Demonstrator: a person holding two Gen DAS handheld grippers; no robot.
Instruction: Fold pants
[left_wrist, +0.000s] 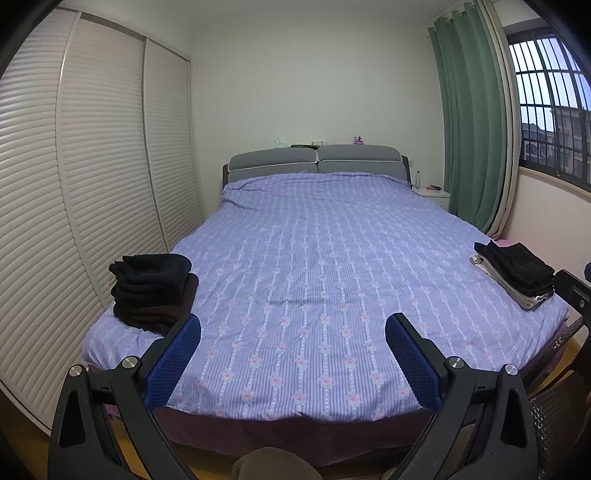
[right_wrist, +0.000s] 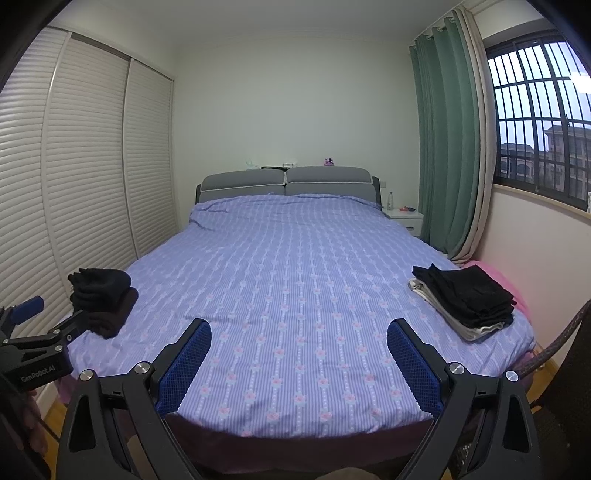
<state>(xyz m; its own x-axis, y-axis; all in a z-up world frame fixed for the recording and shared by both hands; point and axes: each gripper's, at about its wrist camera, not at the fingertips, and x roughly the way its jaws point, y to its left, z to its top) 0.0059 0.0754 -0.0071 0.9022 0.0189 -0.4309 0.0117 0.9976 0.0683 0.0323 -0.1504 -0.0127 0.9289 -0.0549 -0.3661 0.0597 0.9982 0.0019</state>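
Both up front: left hand-held gripper (left_wrist: 293, 328) spread wide, gripping nothing; right hand-held gripper (right_wrist: 299, 334) spread and bare too. Beyond, the bed (right_wrist: 295, 280). Dark rumpled pants (left_wrist: 151, 291) piled at its left edge, folded stack (right_wrist: 463, 299) at the right edge, well apart.

left gripper (left_wrist: 293, 334) agape, right gripper (right_wrist: 299, 339) agape

The left gripper (left_wrist: 293, 334) hangs over the bed (left_wrist: 295, 258), jaws wide apart. Two clothing piles flank it — a dark stack (left_wrist: 153, 291) left, a folded stack (left_wrist: 515, 273) right.
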